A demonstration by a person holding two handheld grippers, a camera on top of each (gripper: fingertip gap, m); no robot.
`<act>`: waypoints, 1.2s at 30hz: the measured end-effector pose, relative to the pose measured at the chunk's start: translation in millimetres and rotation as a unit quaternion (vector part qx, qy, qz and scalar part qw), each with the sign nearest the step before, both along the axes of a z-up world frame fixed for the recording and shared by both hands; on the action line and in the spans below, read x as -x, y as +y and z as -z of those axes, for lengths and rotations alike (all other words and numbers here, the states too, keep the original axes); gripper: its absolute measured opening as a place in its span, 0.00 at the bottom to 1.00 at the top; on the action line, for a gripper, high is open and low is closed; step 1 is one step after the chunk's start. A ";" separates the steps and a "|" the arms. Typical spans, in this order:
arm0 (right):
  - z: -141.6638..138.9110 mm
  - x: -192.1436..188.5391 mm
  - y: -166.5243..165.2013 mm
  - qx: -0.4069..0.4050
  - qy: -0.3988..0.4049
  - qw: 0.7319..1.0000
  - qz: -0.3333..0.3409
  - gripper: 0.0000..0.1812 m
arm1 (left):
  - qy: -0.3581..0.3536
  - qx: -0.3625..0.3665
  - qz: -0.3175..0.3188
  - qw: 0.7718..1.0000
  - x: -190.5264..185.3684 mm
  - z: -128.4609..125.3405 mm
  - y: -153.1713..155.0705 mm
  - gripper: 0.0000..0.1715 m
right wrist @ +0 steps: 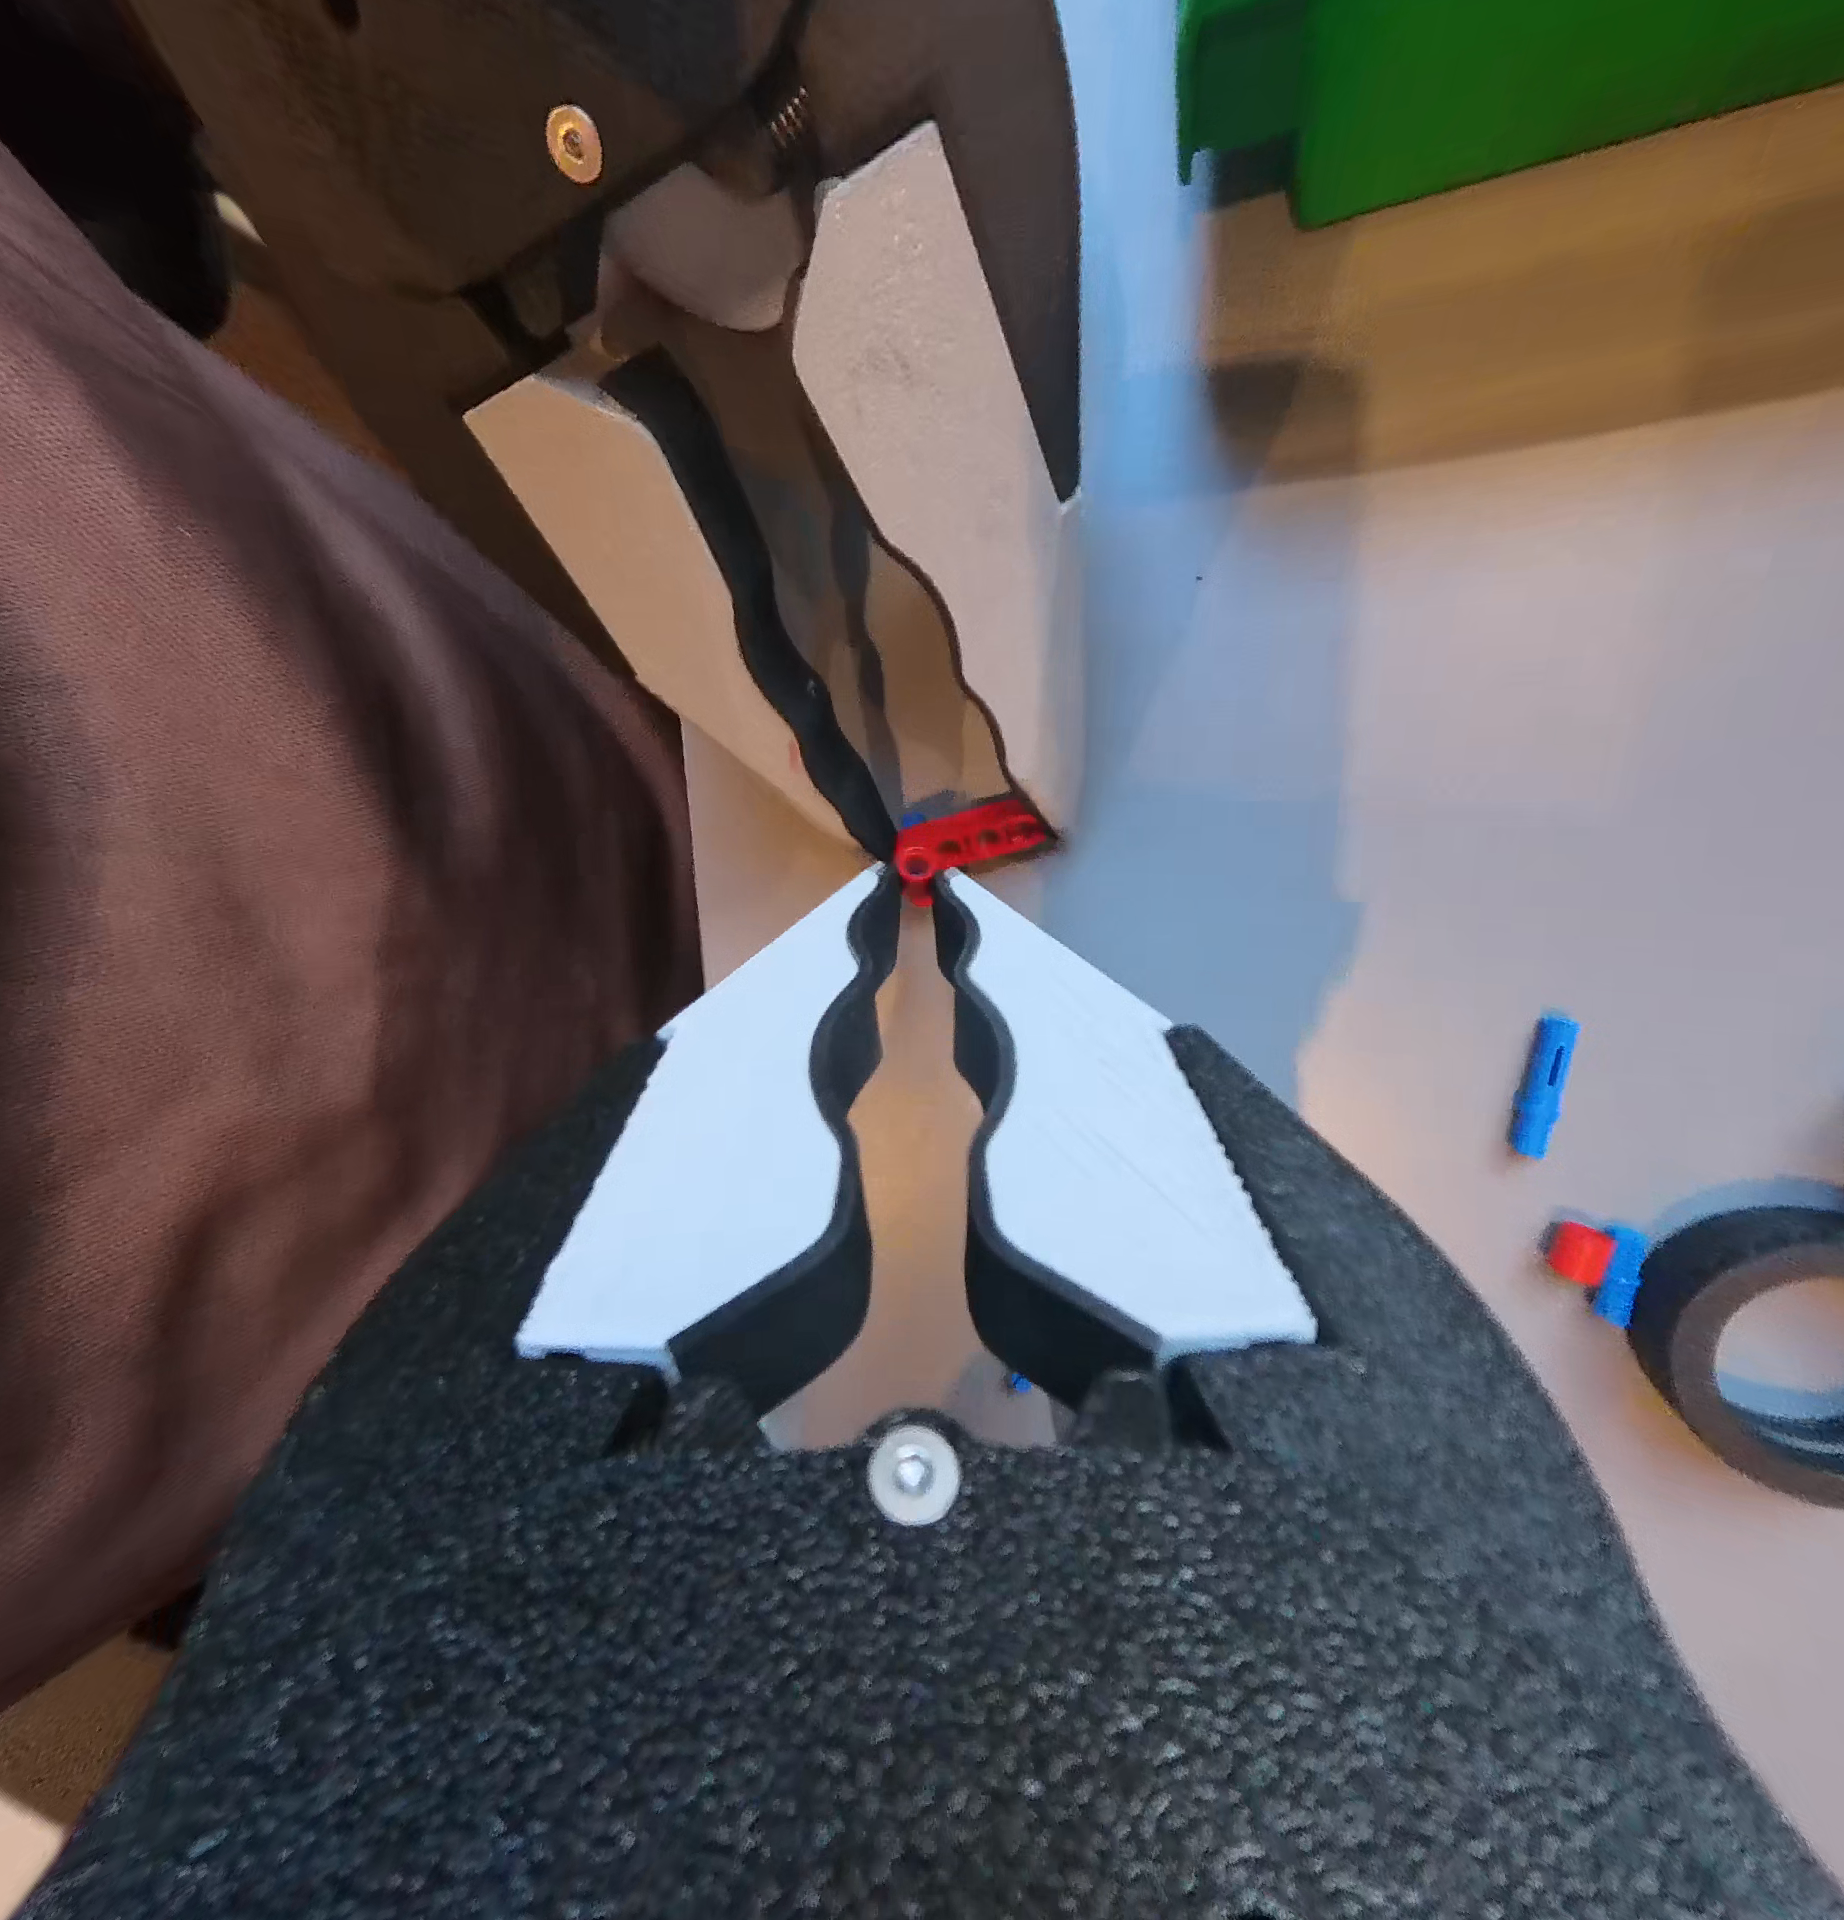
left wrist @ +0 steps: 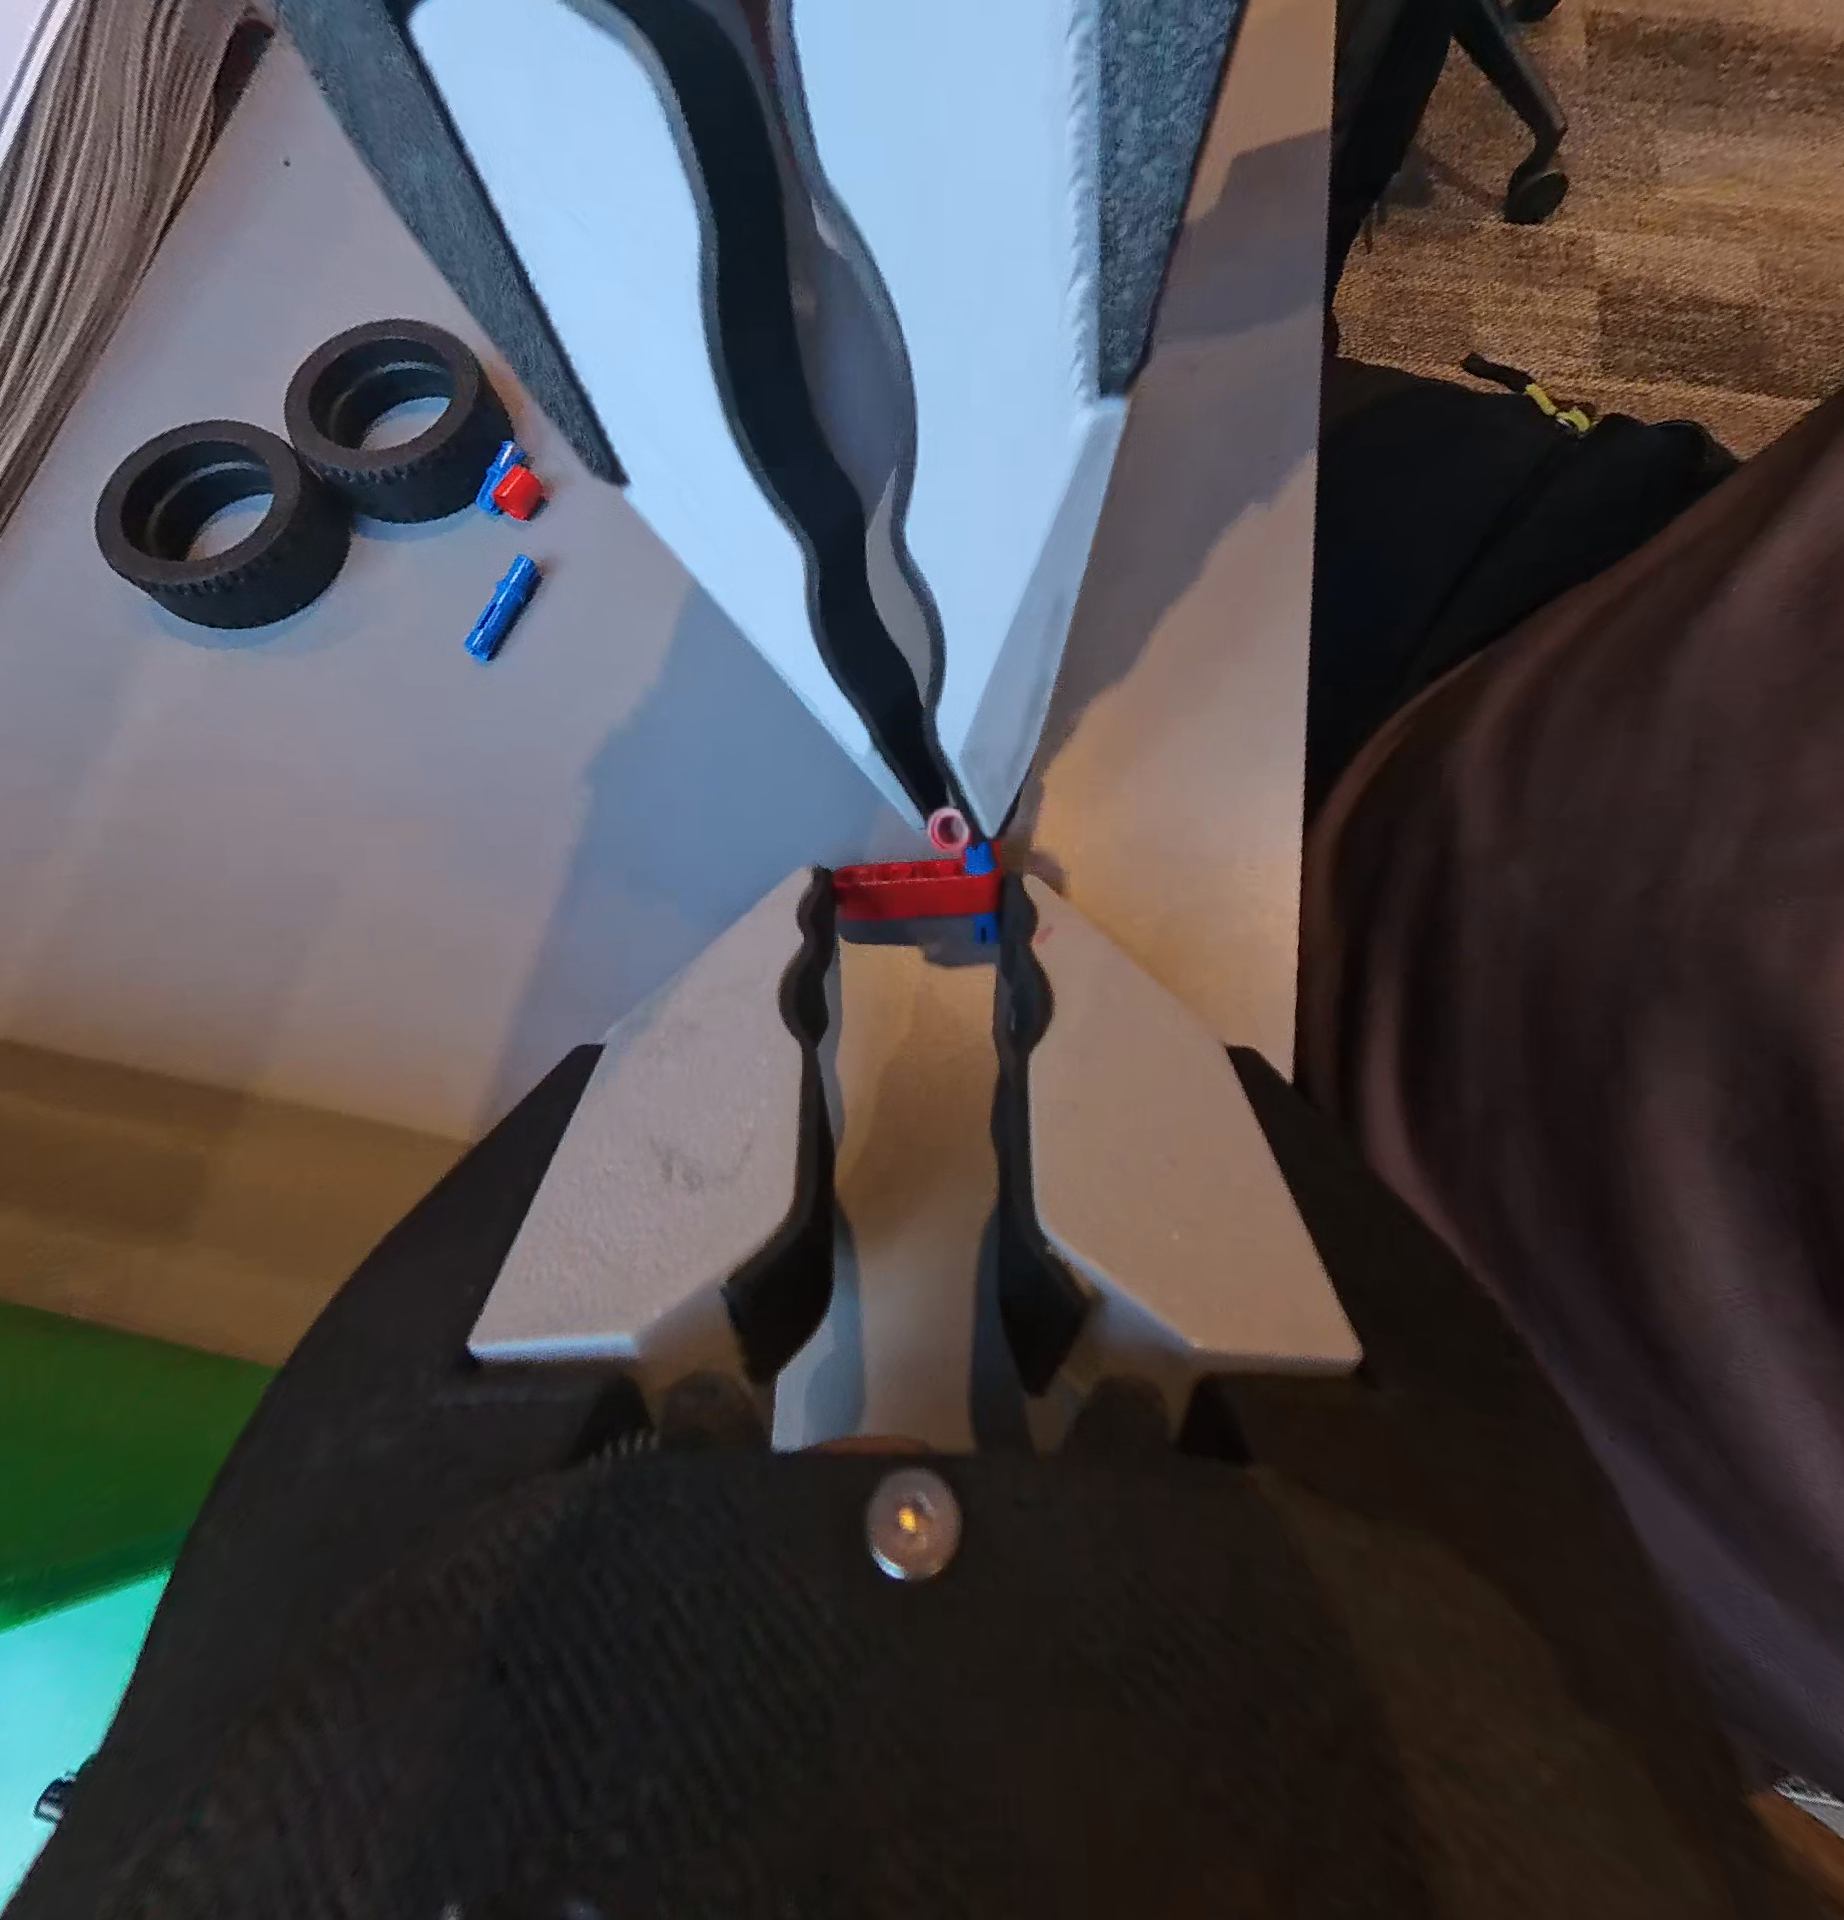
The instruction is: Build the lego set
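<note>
My left gripper [left wrist: 916, 888] is shut on a red beam with holes [left wrist: 897, 896] and holds it across its fingertips above the table. A blue pin [left wrist: 982, 860] sits in the beam's right end. My right gripper [left wrist: 951, 823] comes in from above, shut on a small pink piece [left wrist: 947, 828] that touches the beam next to the blue pin. In the right wrist view my right gripper [right wrist: 916, 883] meets the end of the red beam [right wrist: 975, 834], which the left gripper [right wrist: 954, 826] holds. There the small piece is mostly hidden between the pads.
Two black tyres [left wrist: 388, 416] [left wrist: 217, 525] lie on the table [left wrist: 274, 831], with a red-and-blue piece [left wrist: 513, 486] and a loose blue pin [left wrist: 500, 608] beside them. A green box [right wrist: 1520, 94] stands at the table's end. A person's dark sleeve [left wrist: 1624, 935] is close on the right. Only a small space, under 4 cm, lies between the two pairs of fingers.
</note>
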State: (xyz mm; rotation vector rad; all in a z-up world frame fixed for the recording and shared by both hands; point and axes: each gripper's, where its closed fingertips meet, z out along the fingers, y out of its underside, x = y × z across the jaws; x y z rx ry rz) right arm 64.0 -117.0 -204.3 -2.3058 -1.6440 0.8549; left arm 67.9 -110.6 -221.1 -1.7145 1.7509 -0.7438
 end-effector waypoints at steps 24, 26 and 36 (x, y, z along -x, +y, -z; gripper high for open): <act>0.5 -2.2 -3.3 -0.039 0.069 0.996 0.043 0.02 | 0.000 0.006 -0.008 1.000 0.0 0.0 2.6 0.17; 0.6 -2.3 -2.7 -0.043 0.068 0.996 0.045 0.02 | 0.000 0.013 -0.009 1.000 0.1 0.2 2.7 0.18; -4.8 -7.3 -0.8 -0.093 0.064 0.992 0.062 0.02 | 0.000 0.014 -0.022 1.000 0.1 -0.2 6.8 0.18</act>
